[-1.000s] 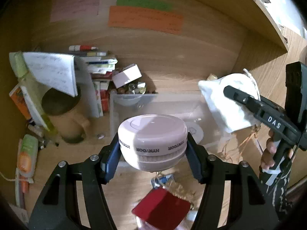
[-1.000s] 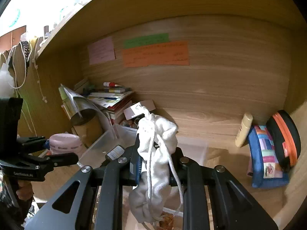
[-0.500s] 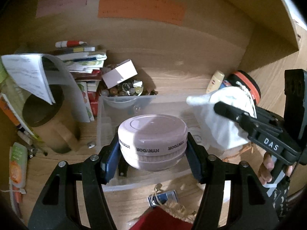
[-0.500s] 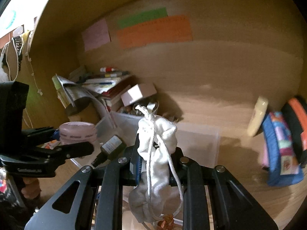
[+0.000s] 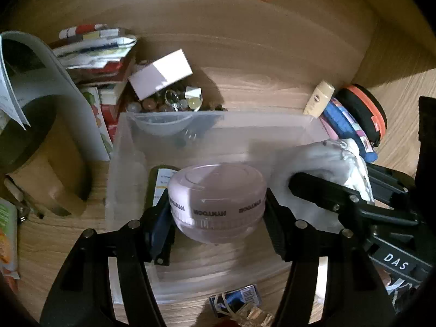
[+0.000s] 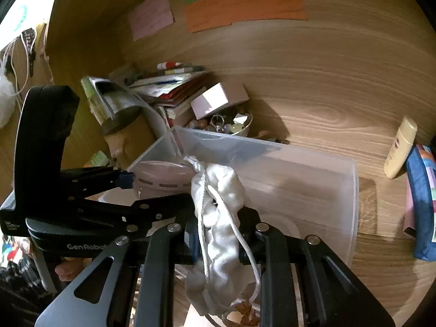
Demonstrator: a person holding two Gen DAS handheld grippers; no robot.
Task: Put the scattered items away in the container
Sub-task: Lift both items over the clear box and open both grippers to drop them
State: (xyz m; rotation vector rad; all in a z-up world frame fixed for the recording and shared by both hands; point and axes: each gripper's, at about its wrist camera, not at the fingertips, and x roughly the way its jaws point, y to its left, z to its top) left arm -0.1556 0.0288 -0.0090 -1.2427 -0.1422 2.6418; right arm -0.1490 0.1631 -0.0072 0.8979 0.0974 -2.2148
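My left gripper (image 5: 218,212) is shut on a round pale pink jar (image 5: 216,196) and holds it inside the clear plastic bin (image 5: 218,121), above its floor. The jar also shows in the right wrist view (image 6: 160,175). My right gripper (image 6: 218,226) is shut on a white drawstring pouch (image 6: 218,218) and holds it over the bin (image 6: 351,190), near its front right part. In the left wrist view the pouch (image 5: 327,163) hangs at the bin's right side. A dark object with a white label (image 5: 158,182) lies in the bin at left.
A bowl of beads (image 5: 169,103), a white box (image 5: 160,75) and stacked books (image 5: 95,51) stand behind the bin. A brown mug (image 5: 41,169) is at left. A cream tube (image 6: 400,147), blue pouch (image 6: 422,204) and orange-rimmed case (image 5: 365,114) lie at right. A small packet (image 5: 234,299) lies in front.
Both grippers have moved forward and down toward the bin. The jar is now inside the bin, and the pouch has come over the bin's right part.
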